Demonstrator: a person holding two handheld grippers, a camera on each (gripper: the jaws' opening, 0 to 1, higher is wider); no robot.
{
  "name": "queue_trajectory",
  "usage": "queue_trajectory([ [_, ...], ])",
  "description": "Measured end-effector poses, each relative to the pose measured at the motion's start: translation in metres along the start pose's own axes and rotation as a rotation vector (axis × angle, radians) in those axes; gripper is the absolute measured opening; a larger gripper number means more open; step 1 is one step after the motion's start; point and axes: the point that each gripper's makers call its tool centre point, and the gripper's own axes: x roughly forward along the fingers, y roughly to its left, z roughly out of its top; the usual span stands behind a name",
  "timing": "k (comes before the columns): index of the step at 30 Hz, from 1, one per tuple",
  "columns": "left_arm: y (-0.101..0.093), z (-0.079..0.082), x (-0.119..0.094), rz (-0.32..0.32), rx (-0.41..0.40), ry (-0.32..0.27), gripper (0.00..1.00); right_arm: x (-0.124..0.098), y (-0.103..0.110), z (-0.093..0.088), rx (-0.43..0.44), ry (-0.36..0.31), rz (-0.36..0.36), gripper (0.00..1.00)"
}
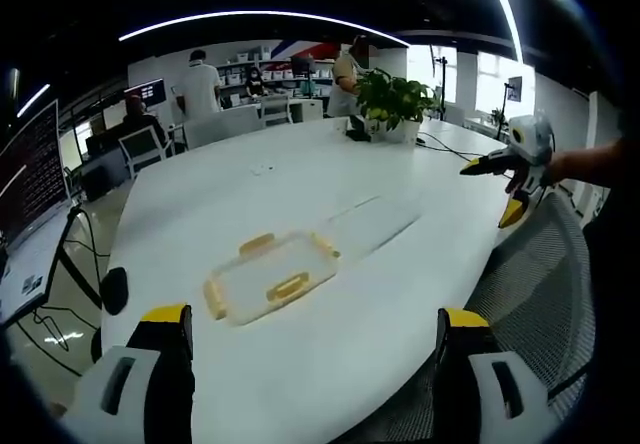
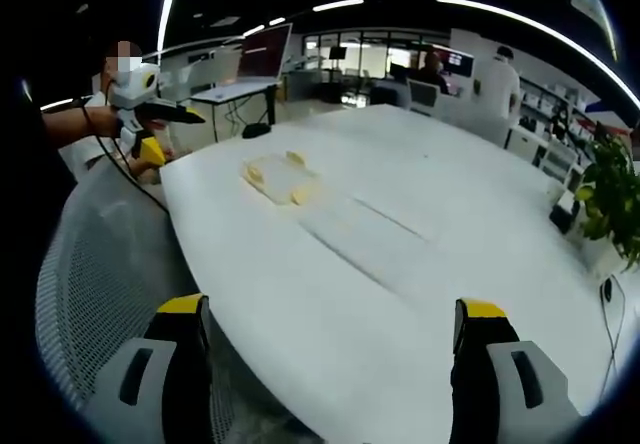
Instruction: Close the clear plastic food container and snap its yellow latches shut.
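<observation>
Clear plastic food container [image 1: 270, 277] with yellow latches [image 1: 288, 287] lies near the white table's [image 1: 330, 354] edge, likely light, slippery and best pressed at its latched rim, as left gripper [image 1: 313, 349] and right gripper [image 2: 333, 342] hover wide-jawed, holding nothing.

Both tools, left [image 1: 314, 339] and right [image 2: 331, 329], gape wide, empty.
</observation>
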Motion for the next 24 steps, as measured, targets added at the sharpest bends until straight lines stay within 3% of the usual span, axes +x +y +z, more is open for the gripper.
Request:
queue_trajectory([
  [24, 0.011, 0.003, 0.0, -0.023, 0.021, 0.018, 0.94, -0.001, -0.009, 0.023, -0.053, 0.01, 0.03, 0.98],
])
